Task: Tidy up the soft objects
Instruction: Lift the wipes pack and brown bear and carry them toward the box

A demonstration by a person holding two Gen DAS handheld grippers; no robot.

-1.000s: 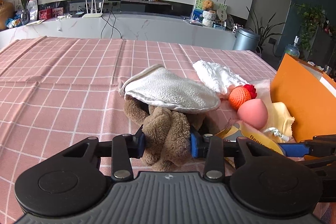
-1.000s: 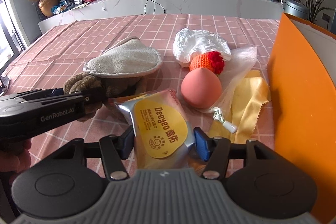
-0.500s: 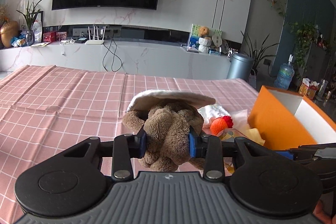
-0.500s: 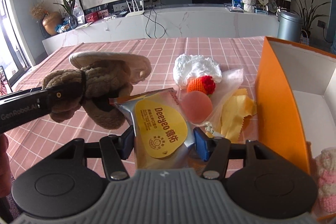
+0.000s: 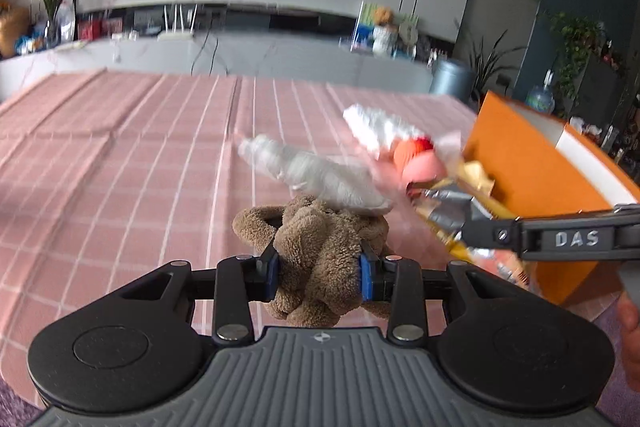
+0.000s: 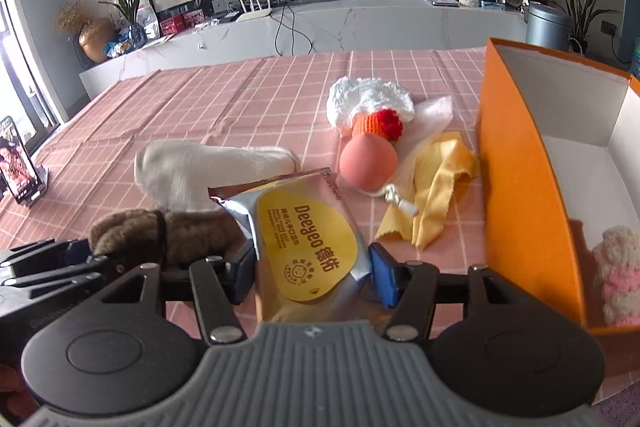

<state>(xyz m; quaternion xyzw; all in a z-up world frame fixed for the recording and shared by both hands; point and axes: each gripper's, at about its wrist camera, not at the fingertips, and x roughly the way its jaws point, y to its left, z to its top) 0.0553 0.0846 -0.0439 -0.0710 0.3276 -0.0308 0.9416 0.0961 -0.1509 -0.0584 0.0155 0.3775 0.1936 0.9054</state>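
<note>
My left gripper [image 5: 320, 269] holds a brown plush toy [image 5: 320, 247] above the pink checked tablecloth; its blue pads press into the fur while the jaws are opening slightly. My right gripper [image 6: 312, 267] is shut on a silver wipes packet [image 6: 304, 239] with a yellow label, also held off the table. In the left wrist view the packet [image 5: 444, 207] and the right gripper [image 5: 480, 227] hang just right of the plush. An off-white mitt cloth [image 6: 192, 175] lies on the table behind the plush [image 6: 160, 235]. The open orange box [image 6: 516, 187] stands at the right.
A pink-and-white knitted item [image 6: 616, 275] lies inside the box. Left of the box sit a pink sponge egg [image 6: 368, 163], an orange-red crochet piece [image 6: 380, 123], a white fluffy cloth [image 6: 368, 99] and a yellow cloth [image 6: 432, 187]. A phone on a stand [image 6: 20, 163] is far left.
Both grippers have risen with the plush and the packet and shifted toward the orange box. The off-white mitt slid off the plush and now lies on the tablecloth.
</note>
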